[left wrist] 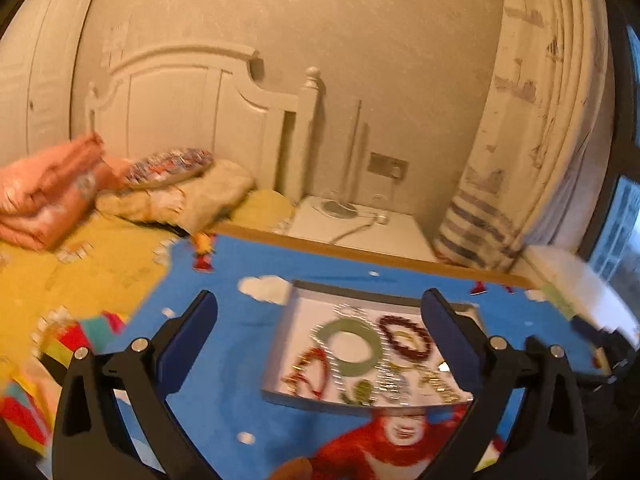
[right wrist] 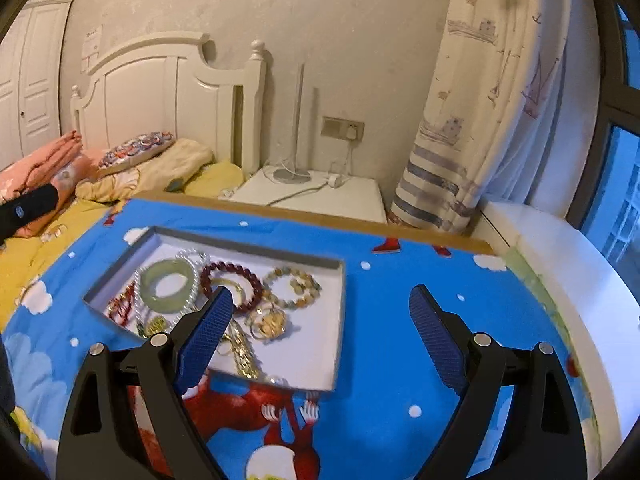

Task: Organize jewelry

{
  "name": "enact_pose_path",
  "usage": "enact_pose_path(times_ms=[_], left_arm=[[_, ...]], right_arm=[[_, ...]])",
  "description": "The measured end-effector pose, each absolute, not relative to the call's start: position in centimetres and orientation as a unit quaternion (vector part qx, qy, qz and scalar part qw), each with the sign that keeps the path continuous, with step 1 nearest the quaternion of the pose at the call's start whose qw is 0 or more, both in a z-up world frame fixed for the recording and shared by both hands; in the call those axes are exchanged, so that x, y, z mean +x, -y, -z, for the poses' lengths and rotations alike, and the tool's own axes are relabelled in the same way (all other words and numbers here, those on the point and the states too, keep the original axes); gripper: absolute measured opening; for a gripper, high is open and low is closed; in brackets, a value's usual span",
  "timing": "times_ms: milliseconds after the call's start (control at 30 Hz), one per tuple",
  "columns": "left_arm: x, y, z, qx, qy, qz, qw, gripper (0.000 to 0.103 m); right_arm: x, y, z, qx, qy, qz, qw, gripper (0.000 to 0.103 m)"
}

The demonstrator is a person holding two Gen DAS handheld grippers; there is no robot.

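Blue-padded fingers of my right gripper (right wrist: 320, 312) stand spread wide with nothing between them, hovering over the blue cartoon tabletop (right wrist: 392, 320); the left pad overlaps the near edge of the shallow tray (right wrist: 340, 320). My left gripper (left wrist: 320, 320) is likewise released and empty, above the same tray. All the jewelry lies heaped inside: gold chain (right wrist: 242, 348) nearest, gold pieces (right wrist: 270, 320), dark red bead bracelet (right wrist: 228, 274), pale green bangle (right wrist: 168, 284), beaded bracelet (right wrist: 294, 282) farther back. Whether sorting is starting or finished I cannot judge. Any pick should take one piece squarely, lifting slowly so tangled chains don't follow.
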State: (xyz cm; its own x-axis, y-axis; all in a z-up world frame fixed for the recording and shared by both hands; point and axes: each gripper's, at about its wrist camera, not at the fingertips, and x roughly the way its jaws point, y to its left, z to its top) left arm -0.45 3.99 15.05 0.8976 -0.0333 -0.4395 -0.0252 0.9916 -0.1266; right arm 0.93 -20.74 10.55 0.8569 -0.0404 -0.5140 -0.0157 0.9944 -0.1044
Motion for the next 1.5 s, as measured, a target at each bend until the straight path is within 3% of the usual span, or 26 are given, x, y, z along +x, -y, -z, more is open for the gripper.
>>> enact_pose_path(times_ms=[233,767,1500], left_arm=[[-1.3,-3.6,-15.3,-0.012,-0.215,-0.049,0.975,0.101],[-1.2,-1.5,-5.3,-0.050,-0.332,0.009,0.942,0.101],[-1.3,0.5,-4.2,0.019,-0.330,-0.007,0.944,0.101]], right_arm=[[1.4,20.3,-11.8,-0.044,-0.265,0.002,0.963,0.087],[-1.8,19.6,-4.9,-0.009,-0.304,0.016,0.953,0.087],[-0.8,19.3,-2.4,0.011,-0.322,0.032,0.946,0.087]])
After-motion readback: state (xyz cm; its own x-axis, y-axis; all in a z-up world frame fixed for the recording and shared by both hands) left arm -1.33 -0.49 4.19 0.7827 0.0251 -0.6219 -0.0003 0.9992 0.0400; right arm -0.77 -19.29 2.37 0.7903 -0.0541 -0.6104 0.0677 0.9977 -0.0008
